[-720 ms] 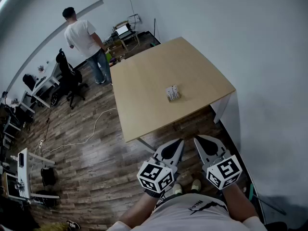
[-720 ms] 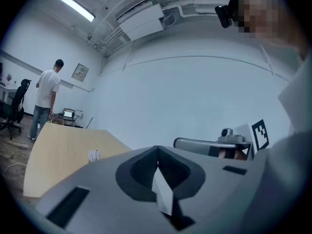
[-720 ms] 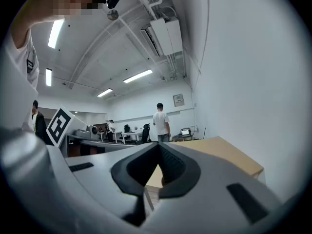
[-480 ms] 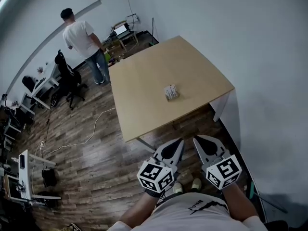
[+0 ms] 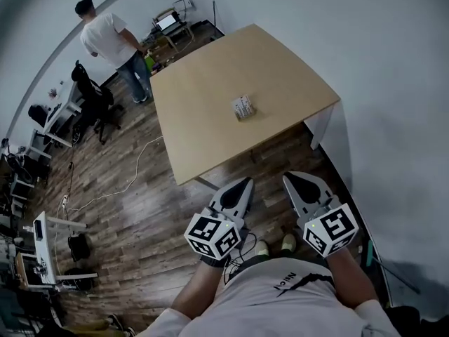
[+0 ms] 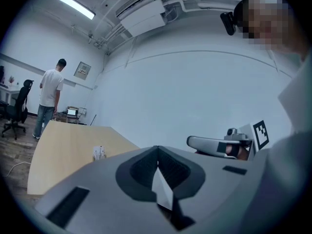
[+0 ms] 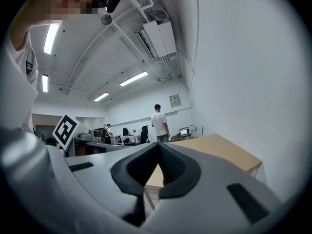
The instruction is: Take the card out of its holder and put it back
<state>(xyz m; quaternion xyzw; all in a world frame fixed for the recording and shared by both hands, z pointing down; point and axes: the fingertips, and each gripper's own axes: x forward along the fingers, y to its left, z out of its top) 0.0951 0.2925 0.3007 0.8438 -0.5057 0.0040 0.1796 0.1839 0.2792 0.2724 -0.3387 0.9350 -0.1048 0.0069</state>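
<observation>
Left gripper point(image 5: 240, 186) and right gripper point(image 5: 296, 180): both jaws together, empty, well short of table point(image 5: 210, 76). Probably best: step in, open up, pin holder point(image 5: 243, 107) with one, pull straight.

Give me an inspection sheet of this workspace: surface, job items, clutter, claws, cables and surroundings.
Surface: light wooden table, bare apart from the holder.
Job's things: small white card holder standing near the table's middle; too small to tell whether a card sits in it.
Clutter: nothing seen on the table.
Grippers: left claw and right claw both shut and empty, held short of the table, over the floor.
Cables: white cable trailing across the wood-plank floor left of the table.
Surroundings: person in a white T-shirt standing near a black office chair; open laptop beyond the table; white wall at right.
</observation>
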